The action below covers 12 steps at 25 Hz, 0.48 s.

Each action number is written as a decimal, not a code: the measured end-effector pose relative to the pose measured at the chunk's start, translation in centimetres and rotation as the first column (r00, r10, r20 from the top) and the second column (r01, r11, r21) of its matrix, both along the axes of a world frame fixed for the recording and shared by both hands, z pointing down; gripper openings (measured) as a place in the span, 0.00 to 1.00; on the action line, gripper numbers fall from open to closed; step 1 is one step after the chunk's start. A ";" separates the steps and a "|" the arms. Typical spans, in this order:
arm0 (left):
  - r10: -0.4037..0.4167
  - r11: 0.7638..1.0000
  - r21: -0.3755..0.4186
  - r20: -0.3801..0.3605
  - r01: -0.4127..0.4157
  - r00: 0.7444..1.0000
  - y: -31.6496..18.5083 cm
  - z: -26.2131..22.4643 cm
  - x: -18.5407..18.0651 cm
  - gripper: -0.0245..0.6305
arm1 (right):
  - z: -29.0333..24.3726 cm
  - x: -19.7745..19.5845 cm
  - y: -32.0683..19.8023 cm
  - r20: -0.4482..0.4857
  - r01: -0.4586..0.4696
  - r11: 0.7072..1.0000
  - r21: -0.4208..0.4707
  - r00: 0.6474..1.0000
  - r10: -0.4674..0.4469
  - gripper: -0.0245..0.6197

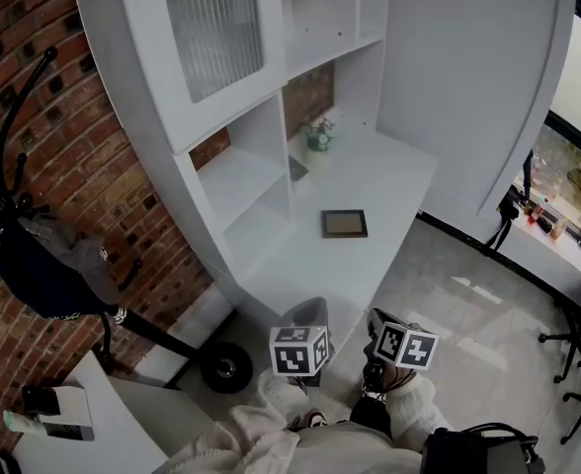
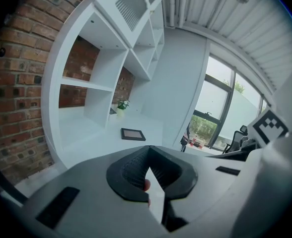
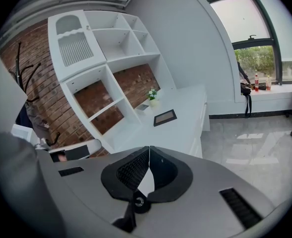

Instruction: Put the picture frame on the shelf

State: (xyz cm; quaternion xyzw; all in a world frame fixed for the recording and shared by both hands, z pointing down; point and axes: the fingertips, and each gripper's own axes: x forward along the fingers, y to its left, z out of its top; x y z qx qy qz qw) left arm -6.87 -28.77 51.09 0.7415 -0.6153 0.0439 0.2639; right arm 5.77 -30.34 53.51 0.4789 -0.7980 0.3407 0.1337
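Left tool (image 2: 147, 155) clenched, jaws together, right tool (image 3: 148, 155) likewise, both off the table's (image 1: 389, 181) near edge, frame (image 1: 344, 223) flat mid-table, well apart from both, plant (image 1: 318, 134) by far edge

left hand-held gripper (image 2: 148, 155) and right hand-held gripper (image 3: 148, 152) side by side, jaws together, empty.
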 end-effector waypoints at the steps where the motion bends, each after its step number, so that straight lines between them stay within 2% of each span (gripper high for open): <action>1: -0.008 1.000 0.003 0.004 0.008 1.000 -0.1 -0.1 -0.3 0.05 | 0.1 -0.3 -0.4 0.002 0.006 1.000 -0.001 1.000 -0.006 0.08; 7: -0.102 0.995 0.003 0.014 0.102 0.995 -1.8 0.2 -2.9 0.05 | 0.6 -3.3 -3.5 0.014 0.106 0.994 -0.001 0.994 -0.106 0.08; 12: -0.211 0.977 0.010 0.003 0.211 0.977 -4.6 0.1 -4.9 0.05 | 0.3 -6.1 -7.6 0.005 0.224 0.974 0.012 0.975 -0.224 0.08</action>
